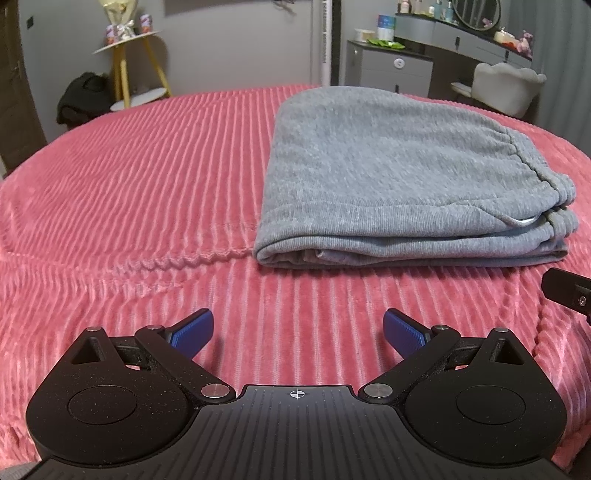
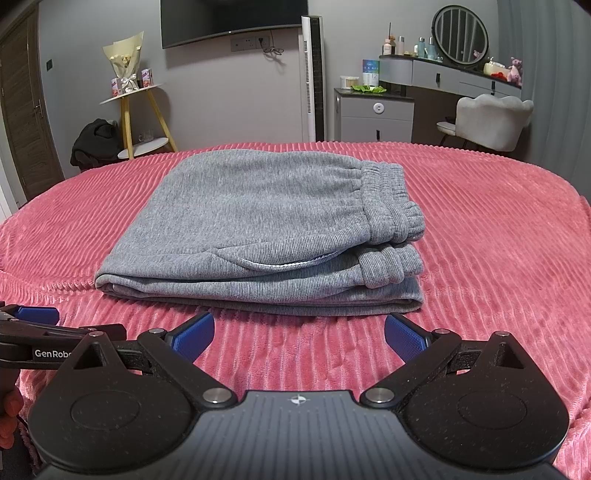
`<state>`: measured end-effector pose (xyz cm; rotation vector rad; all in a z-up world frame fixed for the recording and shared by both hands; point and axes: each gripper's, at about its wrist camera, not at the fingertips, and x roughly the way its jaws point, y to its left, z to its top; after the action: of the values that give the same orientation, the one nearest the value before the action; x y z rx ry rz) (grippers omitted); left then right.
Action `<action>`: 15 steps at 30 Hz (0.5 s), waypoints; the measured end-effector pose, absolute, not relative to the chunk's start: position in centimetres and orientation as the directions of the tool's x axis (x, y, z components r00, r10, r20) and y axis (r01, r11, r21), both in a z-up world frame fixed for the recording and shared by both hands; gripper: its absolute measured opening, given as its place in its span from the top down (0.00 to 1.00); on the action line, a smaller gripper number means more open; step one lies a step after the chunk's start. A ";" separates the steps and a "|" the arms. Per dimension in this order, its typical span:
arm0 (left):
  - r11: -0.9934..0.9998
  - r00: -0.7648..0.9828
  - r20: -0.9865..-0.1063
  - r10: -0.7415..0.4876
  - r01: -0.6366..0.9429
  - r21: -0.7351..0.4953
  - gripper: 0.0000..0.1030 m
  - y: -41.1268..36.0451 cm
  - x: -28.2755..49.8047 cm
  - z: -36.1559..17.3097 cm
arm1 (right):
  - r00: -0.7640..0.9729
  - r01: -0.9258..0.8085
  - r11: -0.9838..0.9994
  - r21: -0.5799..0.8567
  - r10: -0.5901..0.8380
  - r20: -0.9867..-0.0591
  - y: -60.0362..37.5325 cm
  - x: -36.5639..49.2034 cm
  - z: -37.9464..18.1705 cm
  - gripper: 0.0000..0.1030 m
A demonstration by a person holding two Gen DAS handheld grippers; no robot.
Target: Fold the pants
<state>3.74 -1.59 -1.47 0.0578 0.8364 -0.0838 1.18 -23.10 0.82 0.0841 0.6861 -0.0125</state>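
Grey sweatpants (image 1: pixel 399 177) lie folded in a flat stack on the pink ribbed bedspread (image 1: pixel 147 192), elastic waistband at the right end. In the right wrist view the pants (image 2: pixel 258 221) lie straight ahead, waistband to the right. My left gripper (image 1: pixel 298 328) is open and empty, hovering over bare bedspread in front of and left of the stack. My right gripper (image 2: pixel 299 332) is open and empty, just short of the stack's near edge. The left gripper's side also shows at the left edge of the right wrist view (image 2: pixel 44 332).
Beyond the bed stand a yellow-legged side table (image 2: pixel 136 110) with a bouquet, a dark bag (image 2: pixel 96 144) on the floor, a white tower fan (image 2: pixel 314 77), a grey dresser (image 2: pixel 376 114), a vanity with mirror (image 2: pixel 458 33) and a white chair (image 2: pixel 491 118).
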 end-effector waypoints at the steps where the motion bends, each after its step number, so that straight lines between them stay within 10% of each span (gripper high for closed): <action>1: 0.995 0.667 -0.743 -0.052 0.097 0.018 0.01 -1.6 3.7 -1.5 | 0.774 0.038 0.997 0.074 0.017 -0.633 -23.1 1.2 0.8 0.04; 15: 0.996 0.665 -0.745 -0.048 0.093 0.018 0.01 -1.7 3.7 -1.4 | 0.778 0.038 0.997 0.073 0.017 -0.628 -23.1 1.1 0.9 0.04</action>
<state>3.72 -1.65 -1.40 0.0563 0.8391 -0.0798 1.08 -23.07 0.90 0.0834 0.6797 -0.0116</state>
